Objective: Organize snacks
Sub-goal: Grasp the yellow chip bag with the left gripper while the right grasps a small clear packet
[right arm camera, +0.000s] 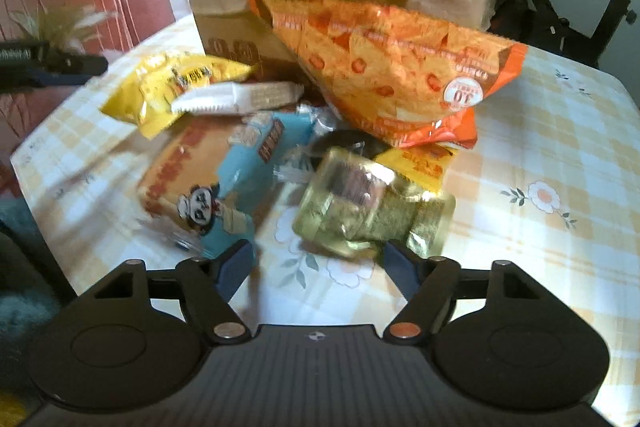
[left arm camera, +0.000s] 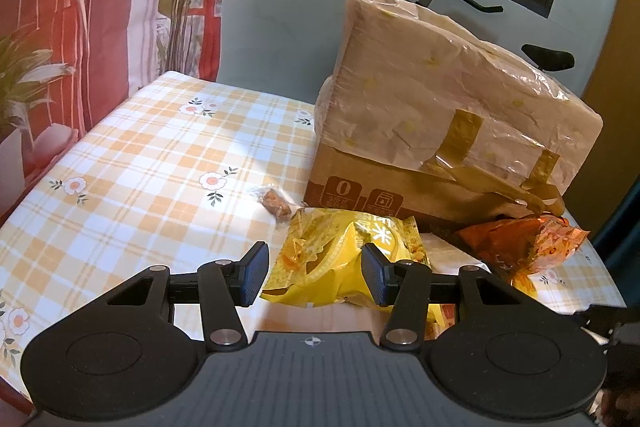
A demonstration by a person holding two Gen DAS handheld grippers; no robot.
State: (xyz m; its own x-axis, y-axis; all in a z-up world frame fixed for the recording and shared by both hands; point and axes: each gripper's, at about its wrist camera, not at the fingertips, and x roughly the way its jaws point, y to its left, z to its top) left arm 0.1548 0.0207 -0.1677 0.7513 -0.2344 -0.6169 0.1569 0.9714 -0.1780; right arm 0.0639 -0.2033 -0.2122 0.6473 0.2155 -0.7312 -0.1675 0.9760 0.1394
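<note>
Now both grippers tilt down, left gripper [left arm camera: 314, 273] over yellow bag [left arm camera: 340, 255].

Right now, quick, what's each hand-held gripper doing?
Left hand-held gripper: jaws partly open around the yellow snack bag; whether it grips cannot be told.
Right hand-held gripper: open, holding nothing, just short of the gold-wrapped snack.

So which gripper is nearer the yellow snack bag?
Left. The left gripper has its jaws on either side of the yellow snack bag. The right gripper sits by the gold packet, with the bag farther back and to its left.
</note>
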